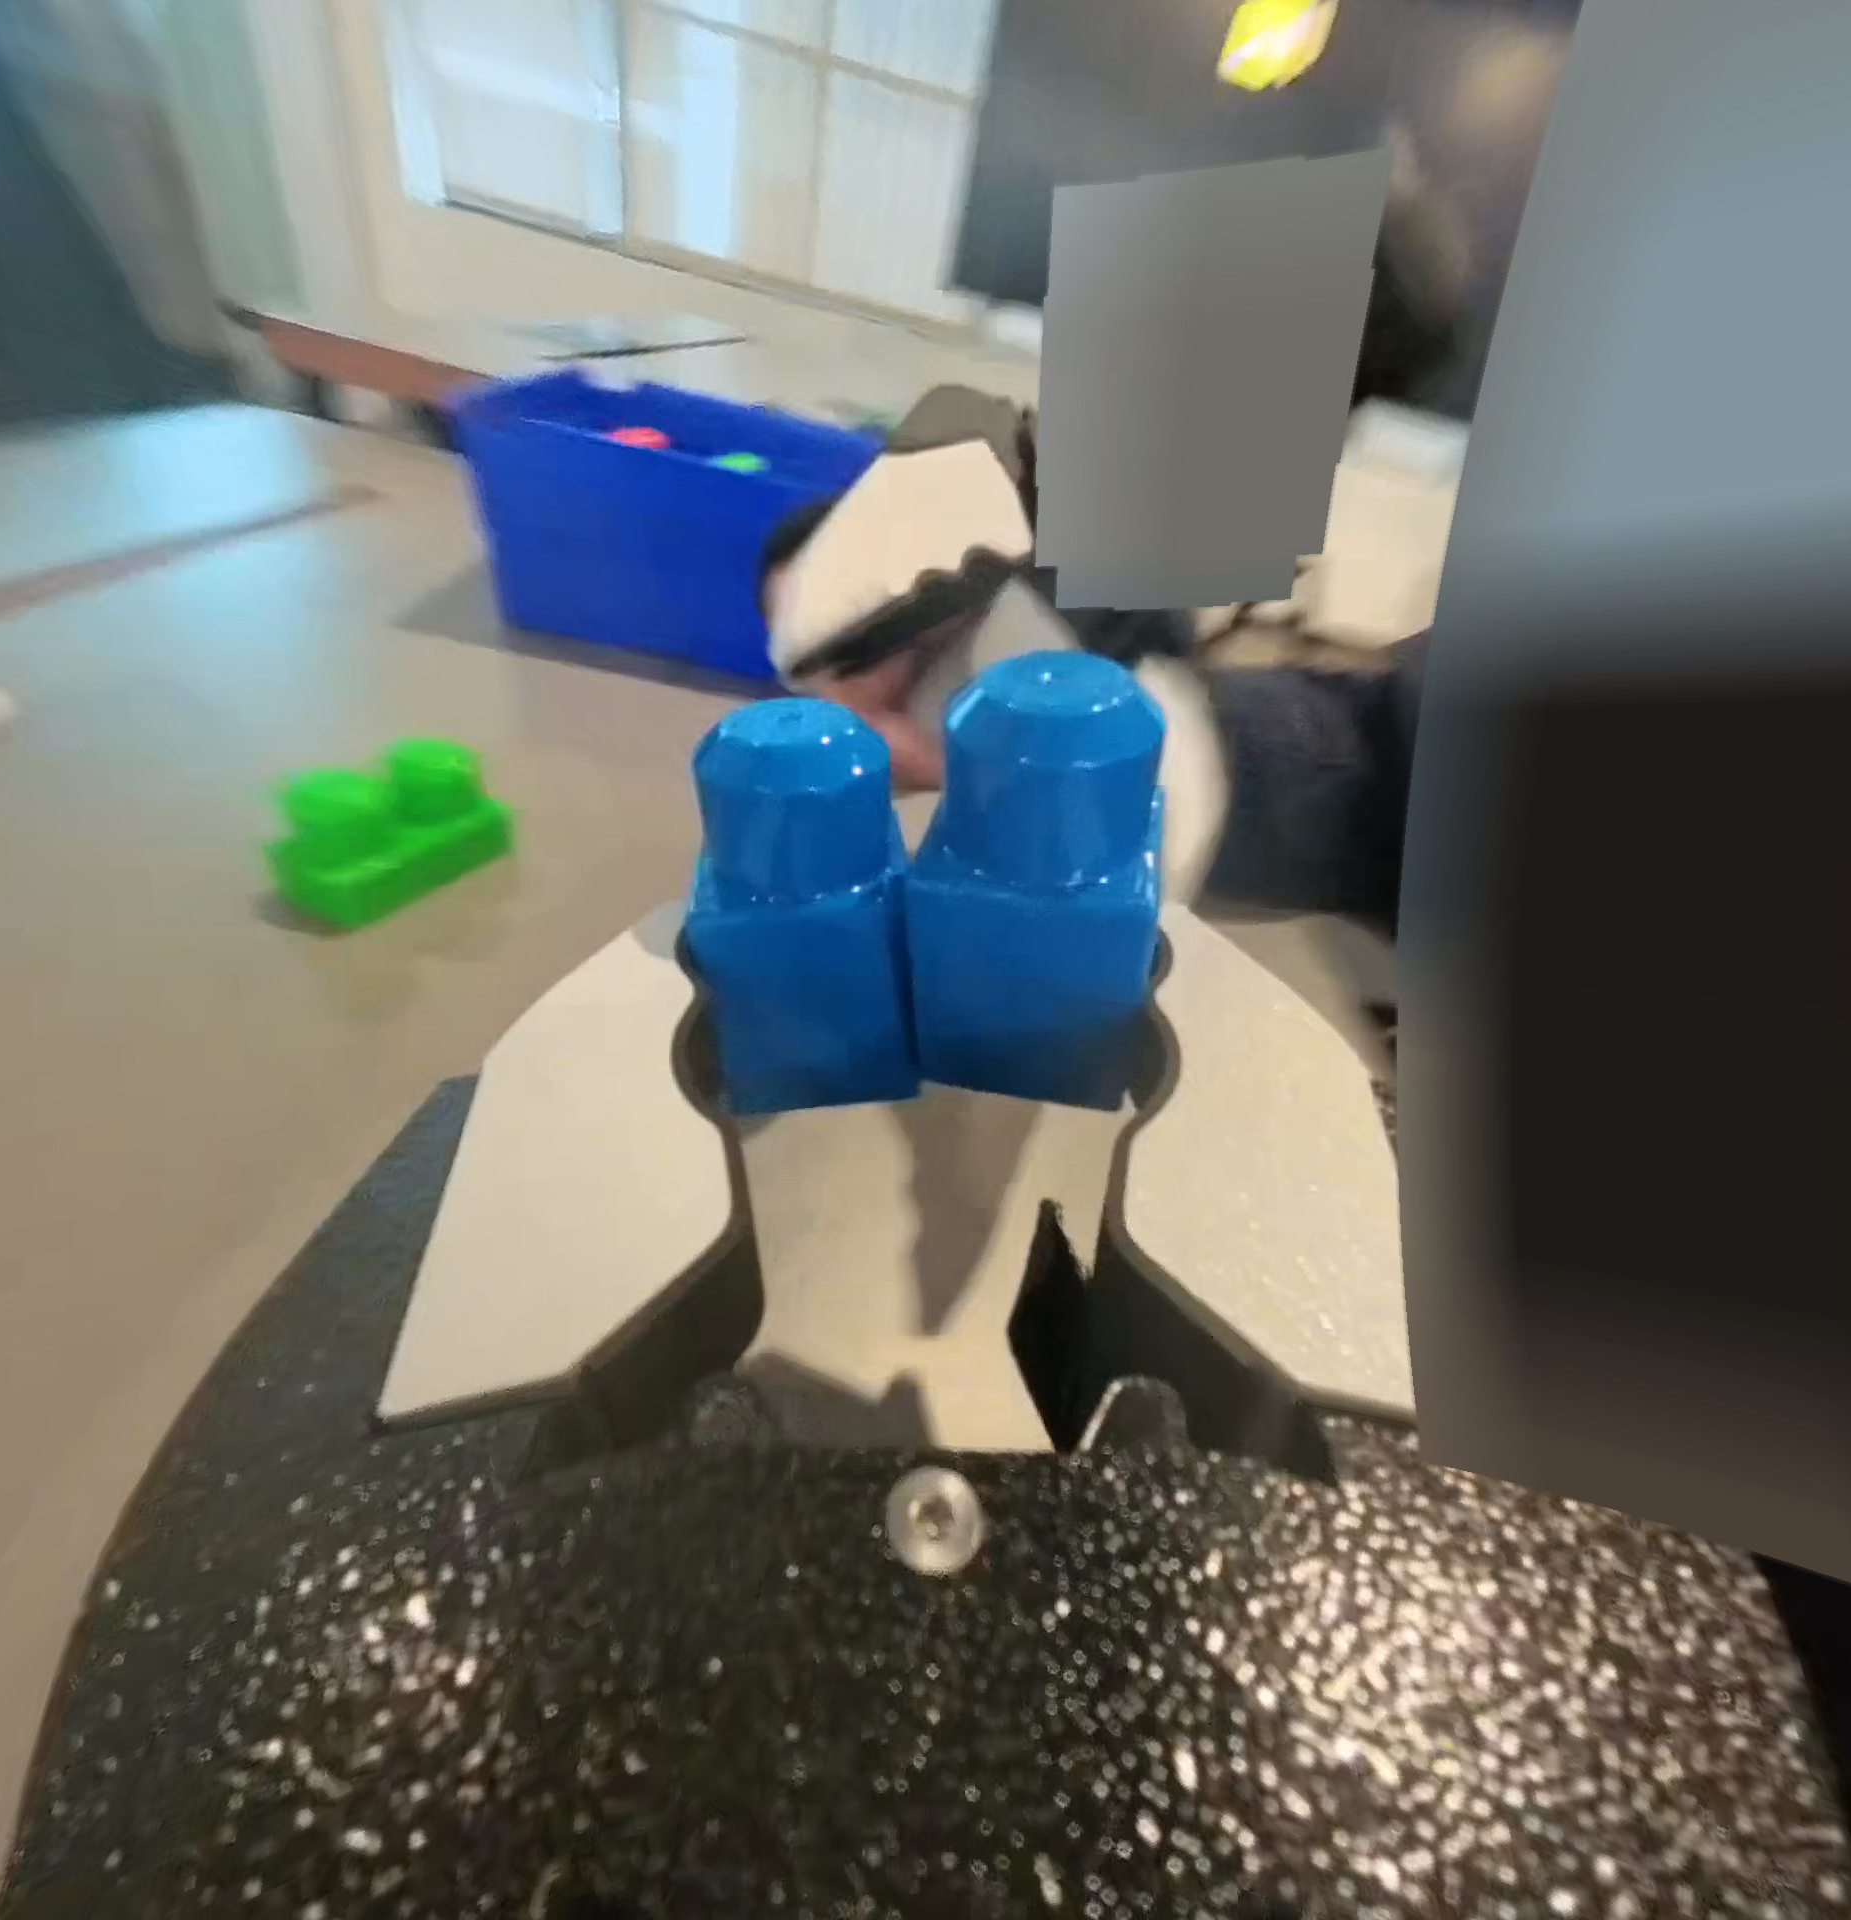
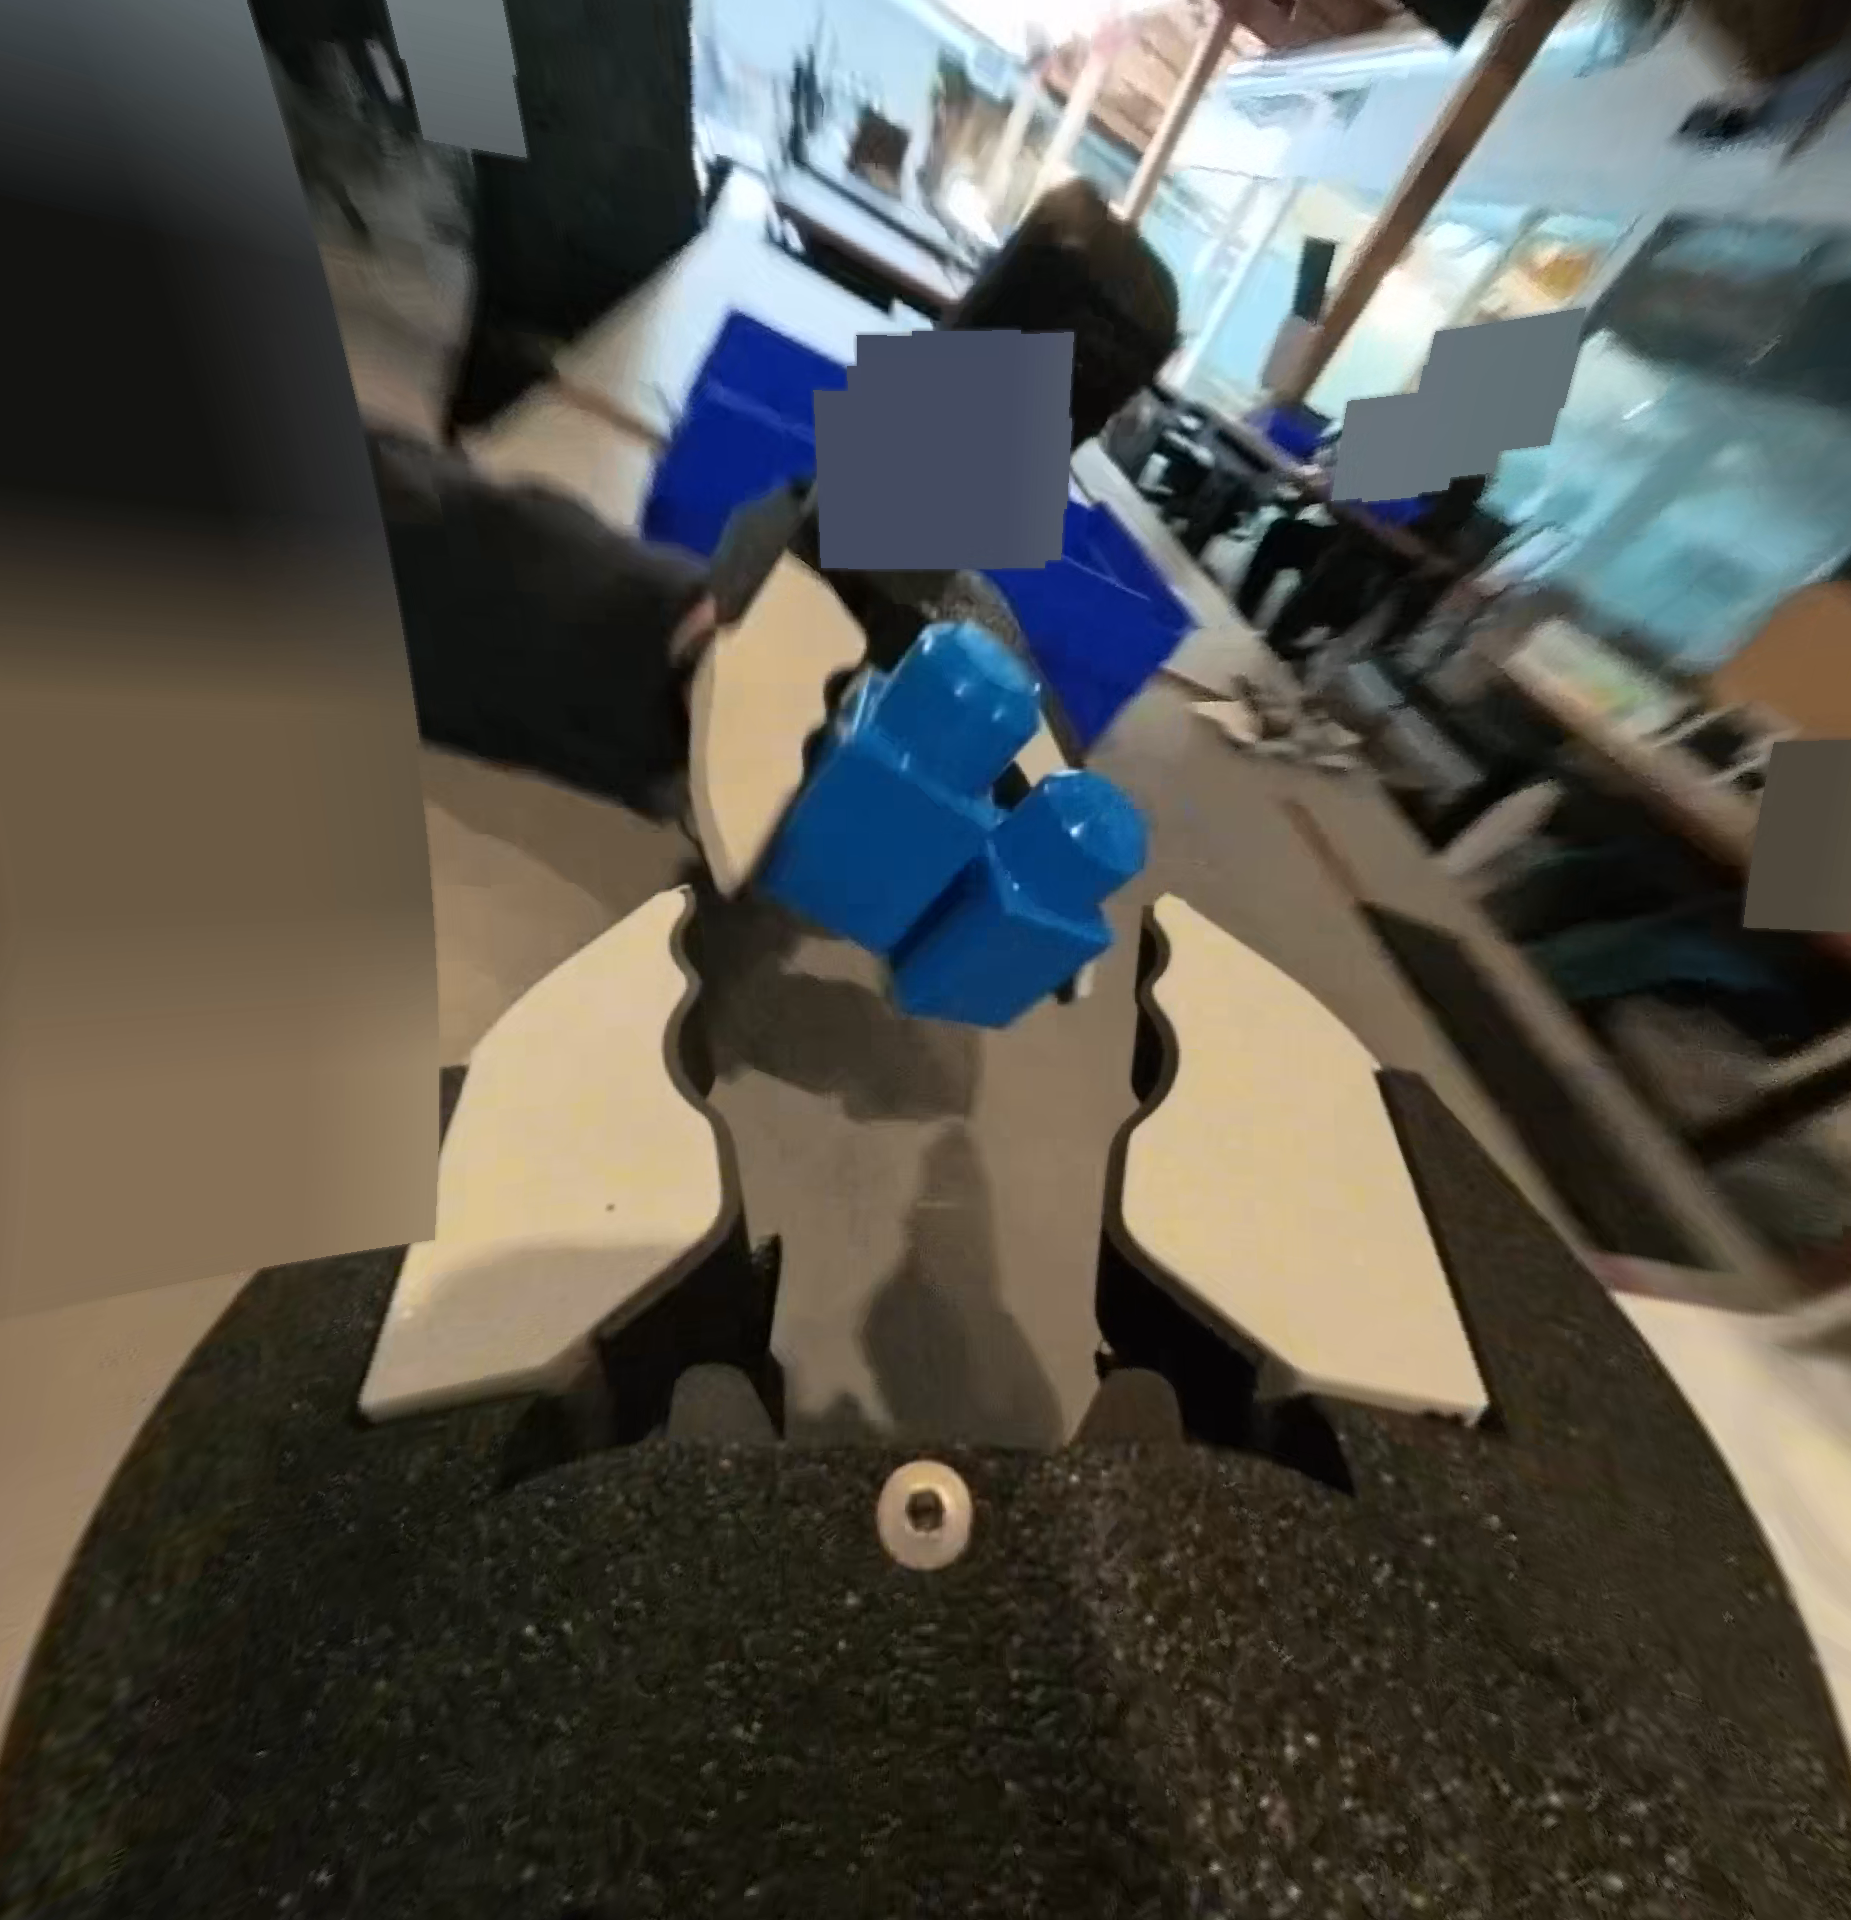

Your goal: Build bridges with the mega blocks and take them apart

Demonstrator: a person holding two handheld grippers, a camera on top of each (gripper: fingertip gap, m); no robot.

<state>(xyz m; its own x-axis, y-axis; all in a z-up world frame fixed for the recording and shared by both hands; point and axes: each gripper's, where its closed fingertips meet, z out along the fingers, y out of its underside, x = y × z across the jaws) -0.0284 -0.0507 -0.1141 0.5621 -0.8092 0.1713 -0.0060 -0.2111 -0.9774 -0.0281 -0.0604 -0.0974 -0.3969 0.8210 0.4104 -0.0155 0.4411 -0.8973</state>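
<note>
Two blue single-stud blocks (image 1: 921, 935) sit side by side, studs up, clamped between the fingers of my left gripper (image 1: 921, 966), which holds them above the table. In the right wrist view the same blue blocks (image 2: 942, 842) hang tilted just ahead of my right gripper (image 2: 916, 914), which is open with its tips either side of the lower block, apart from it. The left gripper's pale finger (image 2: 760, 727) shows behind them there. The right gripper (image 1: 900, 561) shows behind the blocks in the left wrist view. A green two-stud block (image 1: 381, 831) lies on the beige table (image 1: 173, 1039) to the left.
A blue bin (image 1: 630, 530) holding a few coloured blocks stands at the back of the table. More blue bins (image 2: 1087, 613) and people at other tables fill the background of the right wrist view. Both views are motion-blurred.
</note>
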